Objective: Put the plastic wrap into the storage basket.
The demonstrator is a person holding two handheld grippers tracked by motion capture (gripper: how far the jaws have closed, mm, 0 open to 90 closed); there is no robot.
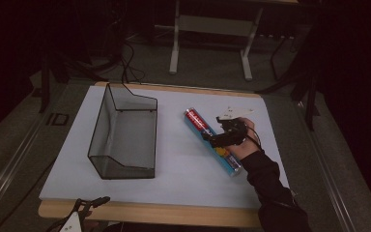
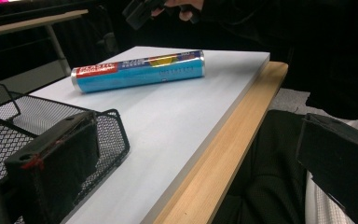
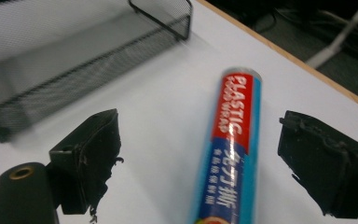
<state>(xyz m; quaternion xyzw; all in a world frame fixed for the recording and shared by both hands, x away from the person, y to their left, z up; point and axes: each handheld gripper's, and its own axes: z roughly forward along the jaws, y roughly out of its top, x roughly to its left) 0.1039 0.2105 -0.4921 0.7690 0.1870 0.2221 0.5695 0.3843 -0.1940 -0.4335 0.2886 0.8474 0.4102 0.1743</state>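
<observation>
A: Where's the right claw (image 1: 216, 137)?

B: Over the right part of the white tabletop (image 1: 183, 174), hovering above the tube of plastic wrap (image 1: 212, 141). In the right gripper view its two black jaws stand wide apart, and the tube (image 3: 230, 154) lies on the board between them, nearer the right-hand jaw. Neither jaw touches it.

A: How does the tube lie relative to that claw?

B: It runs lengthwise away from the claw. The red end with the lettering is the far end, the blue part passes under the gap between the jaws. From above, the claw sits over about the middle of the tube, and the person's hand (image 1: 241, 145) and dark sleeve (image 1: 270, 193) come in behind it.

A: And the left claw (image 1: 88, 205)?

B: At the near wooden edge of the tabletop, low and well apart from the tube. In the left gripper view its jaws are spread wide and hold nothing. The left-hand jaw stands in front of a corner of the black mesh basket (image 2: 51, 116), and the right-hand jaw hangs off the board over the person's lap.

A: The basket?

B: It stands on the tabletop ahead of the left claw, and well off to the left of the right claw (image 2: 142, 11). In the left gripper view the tube (image 2: 137, 71) lies beyond the basket, with the right claw above its far side.
</observation>
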